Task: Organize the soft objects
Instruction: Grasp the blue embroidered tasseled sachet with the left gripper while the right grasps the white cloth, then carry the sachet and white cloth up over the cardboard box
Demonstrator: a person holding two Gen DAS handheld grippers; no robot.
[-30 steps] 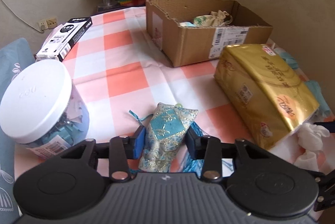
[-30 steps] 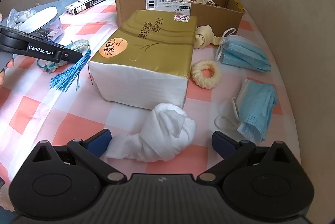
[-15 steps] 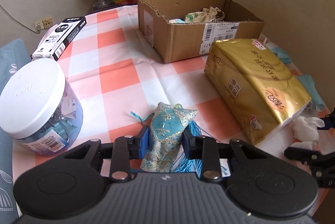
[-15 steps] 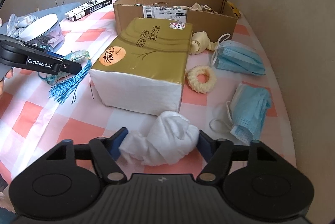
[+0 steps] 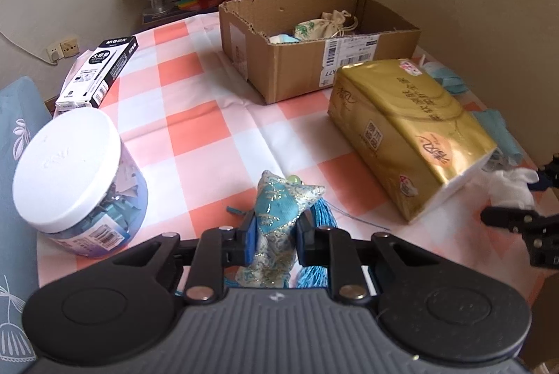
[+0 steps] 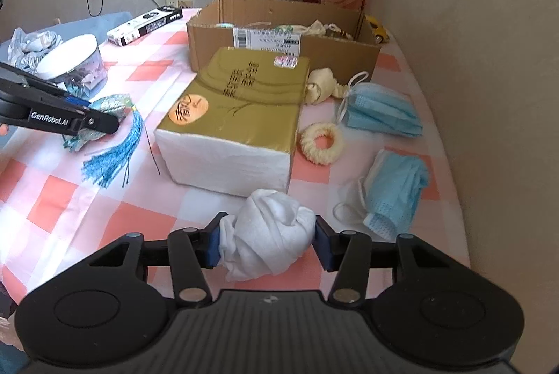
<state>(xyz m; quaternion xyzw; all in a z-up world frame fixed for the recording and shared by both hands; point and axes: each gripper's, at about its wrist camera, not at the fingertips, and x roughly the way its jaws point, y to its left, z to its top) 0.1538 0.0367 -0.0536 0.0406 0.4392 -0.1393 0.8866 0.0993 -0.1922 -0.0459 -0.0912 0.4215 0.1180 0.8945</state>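
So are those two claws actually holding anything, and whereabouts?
Yes. The left claw pinches the blue embroidered sachet across its middle; the right claw, jaws just closing, squeezes the white cloth bundle by its sides.

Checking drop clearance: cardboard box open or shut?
Open. The cardboard box has no flaps over its top; a drawstring pouch lies visible inside.

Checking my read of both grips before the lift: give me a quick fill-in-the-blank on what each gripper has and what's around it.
1. The left gripper is shut on the blue brocade ____.
2. The right gripper pinches a crumpled ____ cloth.
3. The gold tissue pack lies in front of the ____ box.
4. The cream scrunchie lies between the tissue pack and the blue ____.

Missing words: sachet; white; cardboard; face masks.
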